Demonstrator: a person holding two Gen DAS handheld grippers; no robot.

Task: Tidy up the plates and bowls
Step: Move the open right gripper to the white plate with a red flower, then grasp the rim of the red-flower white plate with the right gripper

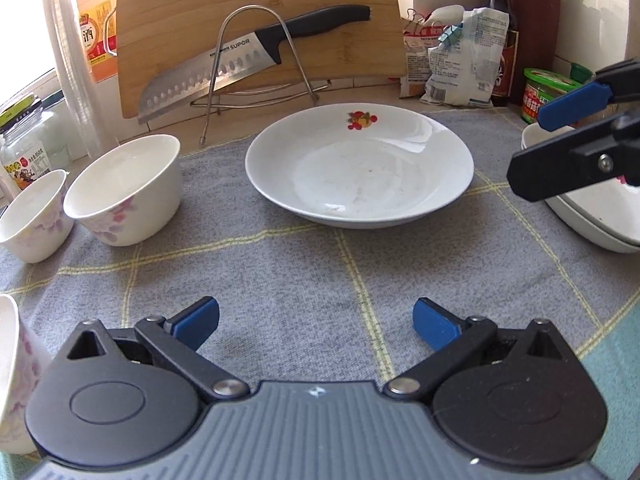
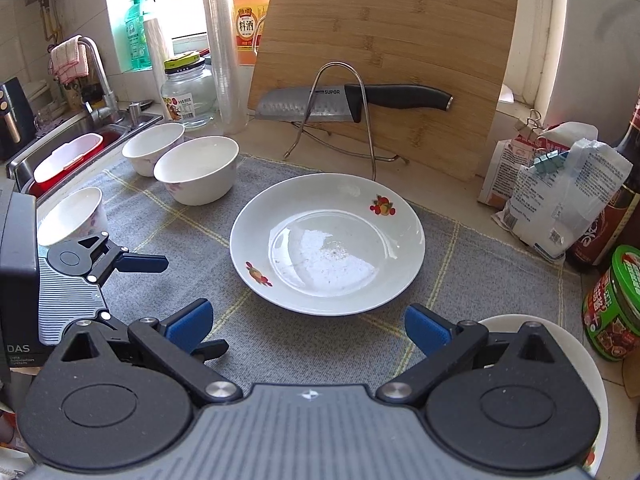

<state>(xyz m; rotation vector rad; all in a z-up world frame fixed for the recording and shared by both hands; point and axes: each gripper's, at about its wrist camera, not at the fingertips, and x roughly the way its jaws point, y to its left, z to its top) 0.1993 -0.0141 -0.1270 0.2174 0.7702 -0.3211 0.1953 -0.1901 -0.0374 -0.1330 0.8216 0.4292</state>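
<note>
Plate [image 2: 327, 242] dead ahead of right gripper [image 2: 308, 326], closer than left gripper [image 1: 316, 322]; both sets of fingers spread, holding nothing.

- Left gripper [image 1: 316, 322] spread wide, blue pads [image 1: 198, 322] well apart, nothing between them, hovering low (level, pointing forward).
- Right gripper [image 2: 308, 326] equally agape, empty, held just beside the left, angled toward it.

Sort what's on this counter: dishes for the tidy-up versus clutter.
For the job: fruit-print plate; three floral bowls; stacked plates.

Lying about: knife; cutting board; glass jar; clipped bags; green-lidded tub.
</note>
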